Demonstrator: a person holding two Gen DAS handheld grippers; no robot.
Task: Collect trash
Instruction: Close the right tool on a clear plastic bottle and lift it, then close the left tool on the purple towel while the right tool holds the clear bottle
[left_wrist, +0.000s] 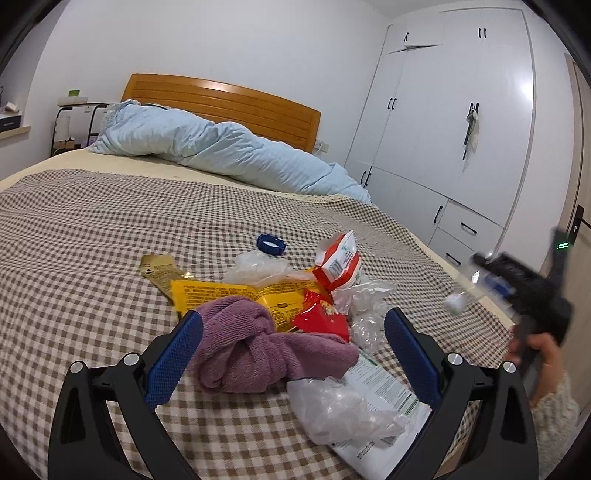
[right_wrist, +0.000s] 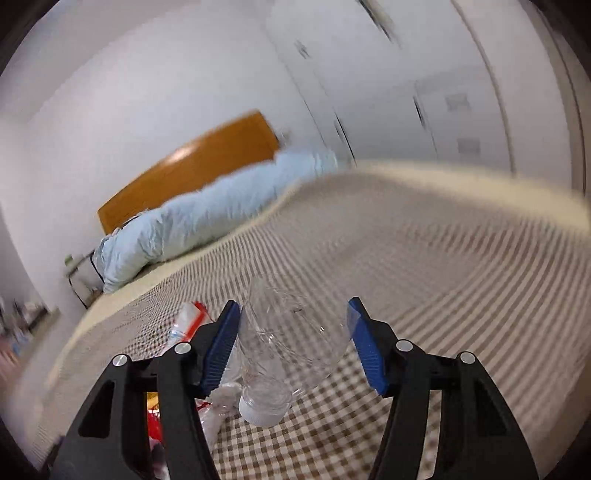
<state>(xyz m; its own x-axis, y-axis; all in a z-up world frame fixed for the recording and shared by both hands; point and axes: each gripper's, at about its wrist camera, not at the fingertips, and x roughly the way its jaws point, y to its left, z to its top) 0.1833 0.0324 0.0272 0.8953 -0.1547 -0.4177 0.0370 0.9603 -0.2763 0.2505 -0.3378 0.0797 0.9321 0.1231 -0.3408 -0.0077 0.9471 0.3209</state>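
Crumpled clear plastic film lies nearest my left fingers, on top of a printed white pouch; both rest on the checked bedcover. Left fingers: spread wide, released, grasping nothing, hovering low over the pile with a purple cloth between the pads but untouched. Just beyond it sit a yellow wrapper, a red packet, a red-and-white bag, a gold sachet and a blue cap, all bunched in one heap near the foot of the bed, which I judge keeps the collecting to one spot. Right fingers: clenched on a clear plastic bottle, gripped across its body, white-capped neck hanging toward the camera. Bottle is clear of the bedcover; the right view is motion-blurred. In the left view my right hand carries that tool off to the right edge of the bed, away from the heap. Judgement: bottle is on its way to a bin I cannot see; the rest of the trash remains uncollected. Cloth may not be trash, so I would work around it.
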